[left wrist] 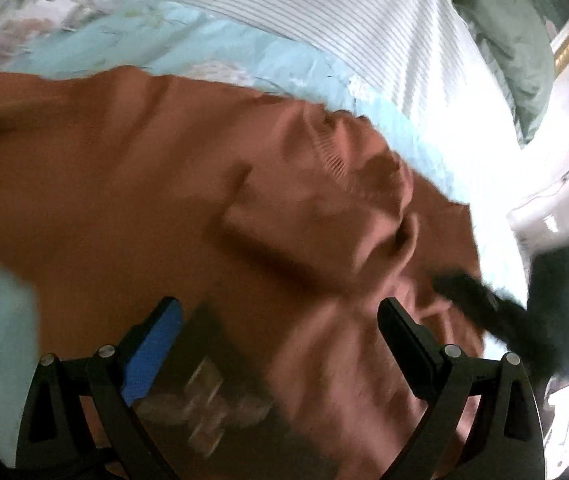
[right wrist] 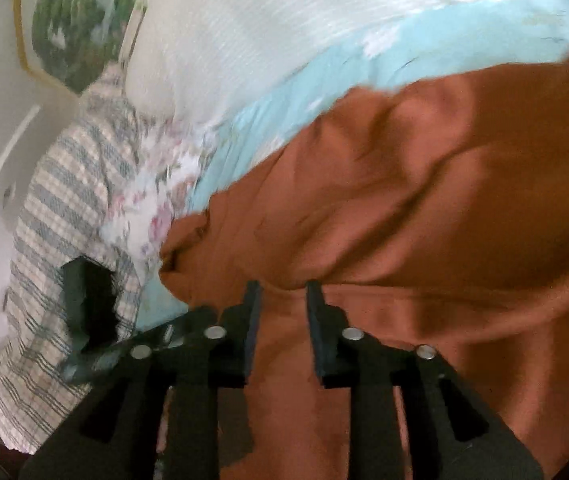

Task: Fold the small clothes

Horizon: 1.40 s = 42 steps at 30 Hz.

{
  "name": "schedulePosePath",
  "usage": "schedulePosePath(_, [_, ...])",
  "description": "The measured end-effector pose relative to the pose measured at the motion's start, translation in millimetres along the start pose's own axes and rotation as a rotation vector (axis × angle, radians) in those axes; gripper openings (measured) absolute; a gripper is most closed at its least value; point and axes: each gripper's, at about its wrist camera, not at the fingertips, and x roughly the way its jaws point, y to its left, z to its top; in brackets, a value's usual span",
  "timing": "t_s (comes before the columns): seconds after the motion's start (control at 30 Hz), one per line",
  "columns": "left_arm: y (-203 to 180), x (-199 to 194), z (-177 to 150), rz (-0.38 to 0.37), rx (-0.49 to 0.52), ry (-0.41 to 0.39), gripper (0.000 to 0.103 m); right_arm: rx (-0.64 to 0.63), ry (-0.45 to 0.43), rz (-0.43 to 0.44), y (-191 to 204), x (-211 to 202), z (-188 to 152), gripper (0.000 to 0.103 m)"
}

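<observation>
Left gripper (left wrist: 278, 318): fingers spread wide, with nothing between them; it hangs over the rust-brown garment (left wrist: 164, 184), and whether the tips touch the cloth cannot be told through the blur.
Left gripper's fingers (left wrist: 152, 344): the left one carries a blue pad, the right one (left wrist: 408, 344) is plain black.
Rust-brown garment, left wrist view: spread over the bed (left wrist: 212, 46), its long axis running from the left edge of the picture down toward the lower right; a ribbed hem or cuff (left wrist: 336, 160) is folded up in the middle, with creases around it.
Bed: light blue floral sheet under the garment, with a white striped cover (left wrist: 324, 4) along the far side.
Right gripper, seen from the left (left wrist: 480, 304): a dark blurred shape at the garment's right edge.
Right gripper (right wrist: 282, 294): fingers nearly together, with a fold of the rust-brown garment (right wrist: 424, 200) pinched between them; the cloth passes through the narrow gap and bunches above the tips.
Rust-brown garment, right wrist view: lifted in a rumpled mass, stretching from the fingers up toward the right.
Checked cloth (right wrist: 60, 208): at the bed's left edge, well apart from the garment.
</observation>
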Motion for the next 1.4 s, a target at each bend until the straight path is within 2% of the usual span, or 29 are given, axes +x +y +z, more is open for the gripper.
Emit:
schedulePosePath(0.03, [-2, 10, 9, -0.012, -0.001, 0.009, 0.099, 0.019, -0.032, -0.008, -6, -15, -2, 0.038])
schedulePosePath(0.13, [-4, 46, 35, -0.026, -0.015, 0.049, 0.097, 0.065, -0.101, -0.026, -17, -50, -7, 0.041])
schedulePosePath(0.27, [-4, 67, 42, -0.016, -0.004, 0.036, 0.081, 0.123, -0.146, -0.043, -31, -79, -14, 0.045])
schedulePosePath(0.33, [-6, 66, 40, -0.006, 0.023, 0.020, 0.062, 0.156, -0.169, -0.039, -36, -89, -17, 0.060])
schedulePosePath(0.37, [-7, 66, 38, -0.010, 0.037, 0.018, 0.032, 0.166, -0.183, -0.046, -37, -92, -19, 0.063])
schedulePosePath(0.4, [-5, 66, 36, -0.027, 0.040, 0.028, 0.011, 0.168, -0.190, -0.049, -39, -94, -21, 0.064])
schedulePosePath(0.43, [-2, 66, 33, -0.052, 0.029, 0.040, 0.005, 0.170, -0.196, -0.054, -40, -95, -22, 0.064])
schedulePosePath(0.5, [2, 48, 24, -0.041, 0.041, -0.001, 0.005, 0.181, -0.191, -0.051, -44, -98, -23, 0.064])
schedulePosePath(0.6, [4, 10, 5, -0.024, 0.097, -0.103, 0.005, 0.184, -0.210, -0.067, -49, -110, -27, 0.064])
schedulePosePath(0.67, [13, -3, -7, -0.030, 0.115, -0.111, 0.006, 0.173, -0.225, -0.112, -55, -119, -27, 0.064])
schedulePosePath(0.73, [21, -2, -9, -0.082, 0.121, -0.060, 0.016, 0.169, -0.228, -0.153, -63, -123, -24, 0.064])
schedulePosePath(0.8, [26, 5, -4, -0.098, 0.117, -0.007, 0.039, 0.176, -0.228, -0.191, -71, -126, -17, 0.064])
schedulePosePath(0.83, [27, 8, -1, -0.104, 0.114, 0.004, 0.041, 0.174, -0.234, -0.212, -75, -128, -11, 0.064])
schedulePosePath(0.87, [28, 13, 2, -0.109, 0.111, 0.012, 0.039, 0.166, -0.240, -0.228, -78, -129, -5, 0.064])
schedulePosePath(0.9, [28, 19, 5, -0.108, 0.111, 0.017, 0.030, 0.153, -0.240, -0.244, -80, -129, 3, 0.064])
schedulePosePath(0.93, [26, 25, 8, -0.096, 0.116, 0.020, 0.014, 0.145, -0.239, -0.258, -83, -128, 9, 0.064])
schedulePosePath(0.97, [23, 28, 11, -0.075, 0.128, 0.017, 0.005, 0.139, -0.238, -0.274, -86, -127, 16, 0.064])
schedulePosePath(1.0, [21, 26, 12, -0.055, 0.133, -0.012, 0.005, 0.130, -0.230, -0.288, -92, -125, 25, 0.064])
schedulePosePath(1.03, [18, 13, 12, -0.034, 0.143, -0.090, 0.005, 0.122, -0.216, -0.303, -97, -121, 34, 0.064])
schedulePosePath(1.1, [20, -4, 10, -0.007, 0.136, -0.196, 0.004, 0.106, -0.198, -0.332, -107, -114, 48, 0.064])
schedulePosePath(1.13, [21, -8, 11, 0.004, 0.134, -0.219, 0.004, 0.095, -0.174, -0.342, -112, -106, 56, 0.064])
schedulePosePath(1.3, [32, 1, 11, 0.088, 0.136, -0.220, 0.005, 0.094, -0.075, -0.361, -135, -65, 72, 0.064])
schedulePosePath(1.37, [35, 6, 12, 0.089, 0.123, -0.205, 0.005, 0.070, -0.053, -0.354, -136, -52, 70, 0.063])
schedulePosePath(1.4, [36, 6, 12, 0.093, 0.124, -0.204, 0.005, 0.044, -0.054, -0.367, -134, -49, 68, 0.059])
